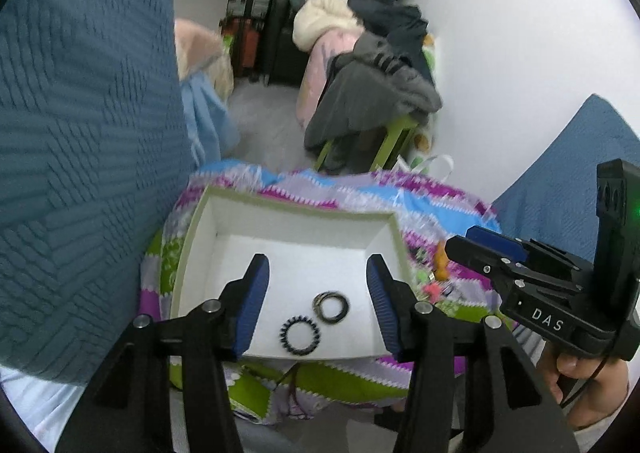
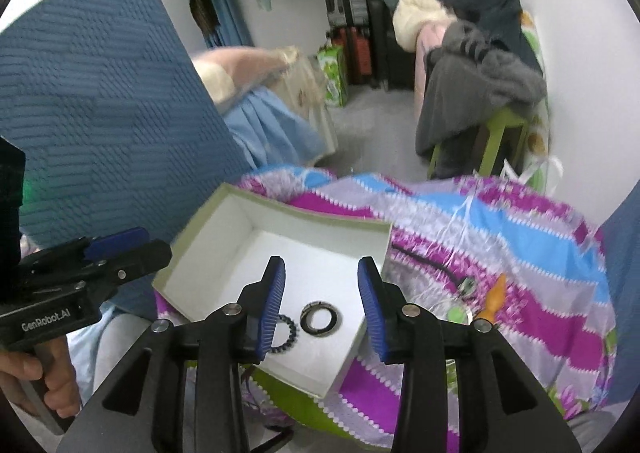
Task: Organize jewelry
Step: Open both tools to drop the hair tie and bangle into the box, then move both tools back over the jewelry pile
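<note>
A white open box (image 1: 208, 221) (image 2: 200, 237) rests on a striped purple, blue and green cloth. Inside lie two dark bracelets: a smooth black-and-white ring (image 1: 331, 306) (image 2: 320, 317) and a beaded ring (image 1: 300, 336) (image 2: 286, 337). My left gripper (image 1: 316, 293) hovers over the box, open and empty. My right gripper (image 2: 322, 303) is also open and empty above the box; it shows from the side in the left wrist view (image 1: 496, 245). More jewelry lies on the cloth right of the box: an orange piece (image 2: 494, 299) (image 1: 440, 265) and a dark cord necklace (image 2: 432, 265).
Blue knitted fabric (image 1: 80, 133) (image 2: 100, 113) rises at the left and at the right edge. Beyond the cloth (image 2: 500, 221) stand a green stool piled with clothes (image 1: 380, 101) (image 2: 480, 85), suitcases (image 1: 252, 13) and a white wall.
</note>
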{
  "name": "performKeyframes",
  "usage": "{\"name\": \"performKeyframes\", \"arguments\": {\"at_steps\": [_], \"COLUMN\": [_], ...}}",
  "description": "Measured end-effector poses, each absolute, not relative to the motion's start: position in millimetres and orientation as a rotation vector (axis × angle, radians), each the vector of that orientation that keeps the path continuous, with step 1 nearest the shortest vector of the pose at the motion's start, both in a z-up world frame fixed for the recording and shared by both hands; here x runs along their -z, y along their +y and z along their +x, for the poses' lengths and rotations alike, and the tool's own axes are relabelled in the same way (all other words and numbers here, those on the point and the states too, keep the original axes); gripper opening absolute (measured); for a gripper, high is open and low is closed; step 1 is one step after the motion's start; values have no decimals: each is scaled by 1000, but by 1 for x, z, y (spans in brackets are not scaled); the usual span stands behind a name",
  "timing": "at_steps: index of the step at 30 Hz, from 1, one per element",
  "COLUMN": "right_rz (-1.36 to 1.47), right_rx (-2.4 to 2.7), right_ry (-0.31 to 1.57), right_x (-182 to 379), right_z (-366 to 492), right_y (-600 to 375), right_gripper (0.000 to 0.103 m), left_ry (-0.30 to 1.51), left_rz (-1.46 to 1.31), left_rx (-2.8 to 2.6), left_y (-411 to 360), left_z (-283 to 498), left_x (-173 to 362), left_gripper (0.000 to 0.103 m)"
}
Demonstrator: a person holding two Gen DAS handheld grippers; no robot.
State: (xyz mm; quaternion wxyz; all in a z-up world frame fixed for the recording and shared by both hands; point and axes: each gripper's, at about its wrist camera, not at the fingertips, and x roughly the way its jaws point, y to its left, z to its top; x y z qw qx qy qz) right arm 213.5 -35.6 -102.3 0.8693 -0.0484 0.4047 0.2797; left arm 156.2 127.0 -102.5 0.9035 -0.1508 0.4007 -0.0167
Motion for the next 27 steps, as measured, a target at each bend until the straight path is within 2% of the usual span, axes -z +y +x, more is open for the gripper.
{"name": "performKeyframes", "arguments": {"at_steps": [11,21,23,24,25,27], "right_rz": [-110,-103,-103,-103,-102,-98], "right_rx": [-579,-531,-515,-507,-501,-485], "right_ry": [693,639,636,636,635,640], "right_x": [45,38,41,43,45,49], "right_z": [191,182,182,182,181,181], "right_y": [-83,-125,-132,-137,-141,-150], "right_gripper": [39,41,41,41,41,41], "left_ry": [701,648,646,642,631,628], "left_rz": [-294,-283,-284,-286,-289,-289], "left_rx": [48,70,76,77,82,99], "left_y": [83,50,44,40,37,29], "left_z": [140,131,132,132,132,132], "left_x": [47,31,33,34,36,38], "left_gripper": [52,55,62,73,77,77]}}
